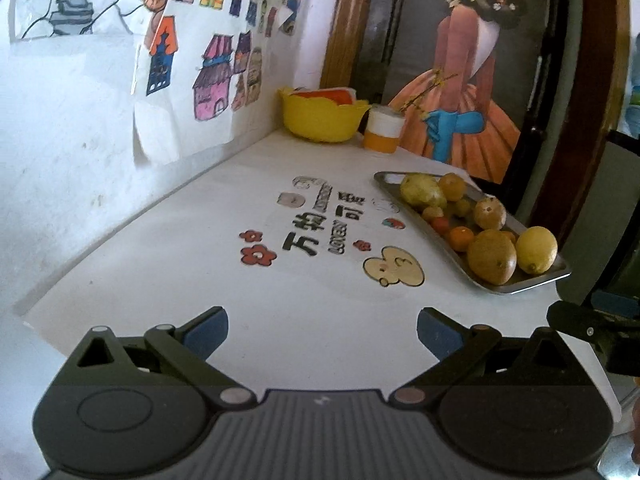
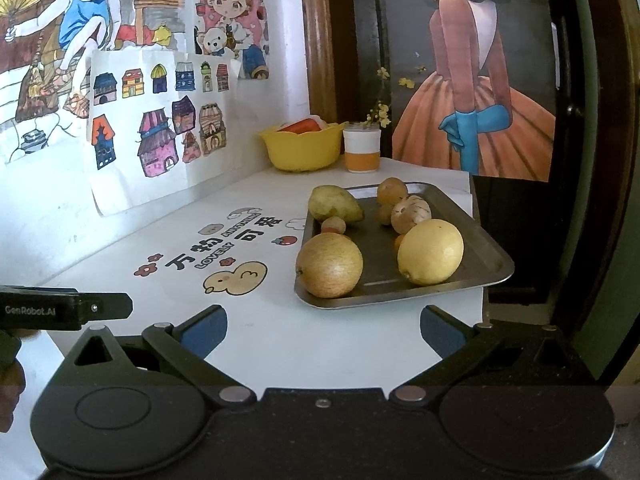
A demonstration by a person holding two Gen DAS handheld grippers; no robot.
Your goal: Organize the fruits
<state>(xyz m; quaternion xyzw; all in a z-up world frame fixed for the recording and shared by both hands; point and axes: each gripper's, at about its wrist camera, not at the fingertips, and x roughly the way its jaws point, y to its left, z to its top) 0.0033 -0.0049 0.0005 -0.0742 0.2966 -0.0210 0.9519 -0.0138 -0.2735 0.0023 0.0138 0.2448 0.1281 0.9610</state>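
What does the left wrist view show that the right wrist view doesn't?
Only the left wrist view shows the small orange fruits along the tray's left side and the right gripper at its edge. Only the right shows the child-with-fan drawing and the left gripper. Both show the tray, lemon, yellow bowl and cup.

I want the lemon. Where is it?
The lemon sits on the tray's near right side, beside a big brownish fruit.

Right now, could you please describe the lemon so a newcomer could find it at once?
Find the metal tray at the white table's right edge. At its near end lie two large fruits; the lemon is the right one, smooth, bright yellow, unlike its rough brownish neighbour.
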